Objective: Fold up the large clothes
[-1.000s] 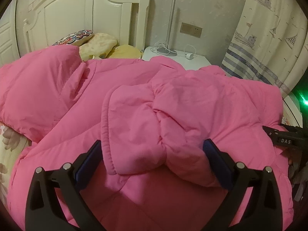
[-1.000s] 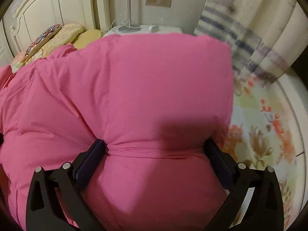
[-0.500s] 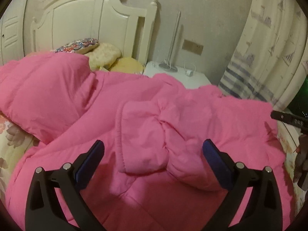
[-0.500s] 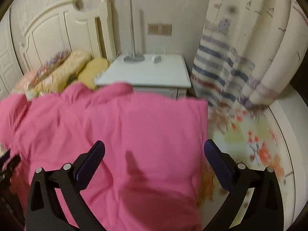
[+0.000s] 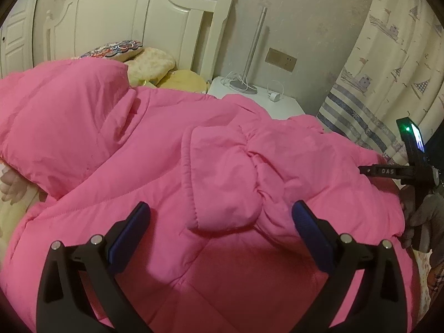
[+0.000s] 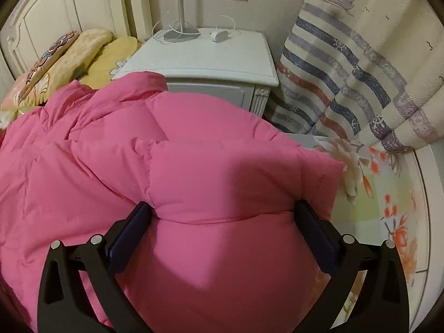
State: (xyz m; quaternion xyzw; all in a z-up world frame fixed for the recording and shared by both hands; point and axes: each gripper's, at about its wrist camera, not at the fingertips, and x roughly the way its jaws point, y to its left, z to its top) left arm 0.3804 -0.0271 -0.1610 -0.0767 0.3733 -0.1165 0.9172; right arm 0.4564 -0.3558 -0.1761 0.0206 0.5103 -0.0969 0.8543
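Note:
A large pink padded coat [image 5: 155, 166] lies spread over the bed, with one sleeve [image 5: 222, 183] folded across its middle. My left gripper [image 5: 220, 219] is open and hovers over the cuff end of that sleeve without holding it. In the right wrist view the coat [image 6: 138, 161] bulges between the wide-apart jaws of my right gripper [image 6: 222, 216]; the fabric fills the gap and touches both pads. The right gripper's body [image 5: 410, 172] shows at the coat's right edge in the left wrist view.
A white headboard [image 5: 116, 27] and pillows [image 5: 149, 61] lie at the far end. A white nightstand [image 6: 205, 58] with a lamp base and charger stands beside the bed. A striped curtain [image 6: 347, 77] hangs at right. Floral bedsheet [image 6: 383, 194] shows at right.
The right gripper had lifted back to view the nightstand, then came down over the coat's edge again. The left gripper drew back slightly; the folded sleeve stayed in place.

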